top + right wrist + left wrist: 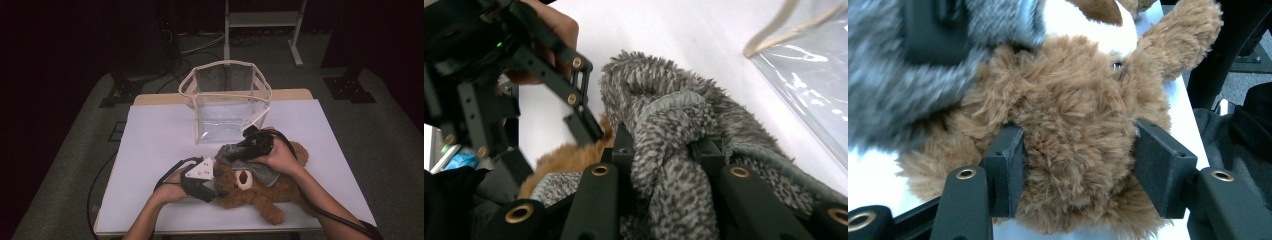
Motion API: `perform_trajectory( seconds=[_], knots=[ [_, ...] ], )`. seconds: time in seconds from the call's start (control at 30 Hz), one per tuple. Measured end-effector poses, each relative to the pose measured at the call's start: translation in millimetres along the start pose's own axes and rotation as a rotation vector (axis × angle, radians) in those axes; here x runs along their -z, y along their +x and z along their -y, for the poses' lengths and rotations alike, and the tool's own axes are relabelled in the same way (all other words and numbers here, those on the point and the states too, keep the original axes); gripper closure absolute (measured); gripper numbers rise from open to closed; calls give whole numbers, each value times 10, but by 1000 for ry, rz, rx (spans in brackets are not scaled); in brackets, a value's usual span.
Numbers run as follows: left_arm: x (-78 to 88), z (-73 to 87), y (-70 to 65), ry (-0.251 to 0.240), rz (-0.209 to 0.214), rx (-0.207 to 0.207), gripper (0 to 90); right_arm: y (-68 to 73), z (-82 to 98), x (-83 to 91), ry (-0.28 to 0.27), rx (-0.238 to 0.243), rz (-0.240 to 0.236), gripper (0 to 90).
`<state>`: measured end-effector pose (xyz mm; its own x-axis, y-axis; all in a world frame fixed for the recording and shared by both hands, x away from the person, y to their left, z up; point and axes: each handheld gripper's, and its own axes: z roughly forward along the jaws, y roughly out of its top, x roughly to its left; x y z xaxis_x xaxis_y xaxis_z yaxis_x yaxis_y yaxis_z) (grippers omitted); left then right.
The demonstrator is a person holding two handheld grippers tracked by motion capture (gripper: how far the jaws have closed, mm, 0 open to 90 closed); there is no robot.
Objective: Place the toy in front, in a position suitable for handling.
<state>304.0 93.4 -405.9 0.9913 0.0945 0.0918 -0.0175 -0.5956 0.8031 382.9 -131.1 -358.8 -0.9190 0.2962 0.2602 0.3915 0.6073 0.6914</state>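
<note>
Left tongs (216, 189) are clamped on the head of the brown teddy bear (260, 192), pads sunk into the fur on both sides, pinning it down at the near middle of the tabletop (150, 140). Right tongs (235, 156) are pinched narrow on a bunched fold of the grey fuzzy cloth (260, 170), which lies draped over the bear's head and shoulder, one end lifted off to the left. Looks like the cloth is partly on or partly off the bear, and I can't tell which way it's going; either way the job is midway, with most of the cloth resting on the toy. Just beyond, toward the far side, stands a clear plastic bag (225, 100) with cream trim, open-topped, empty as far as I can see. Nothing blocks the path there, though the two tongs work close together.
</note>
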Motion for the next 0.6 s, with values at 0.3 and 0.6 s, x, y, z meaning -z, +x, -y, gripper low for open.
perform_trajectory(
  seconds=[0.3, 0.6],
  knots=[
    [-6, -14, 16, 5, -19, 9, 418, 169, 472, 515, -84, -23, 64, 707],
    [-3, -7, 55, -4, -55, 35, 417, 614, 864, 718, -136, 13, 108, 708]
  ],
)
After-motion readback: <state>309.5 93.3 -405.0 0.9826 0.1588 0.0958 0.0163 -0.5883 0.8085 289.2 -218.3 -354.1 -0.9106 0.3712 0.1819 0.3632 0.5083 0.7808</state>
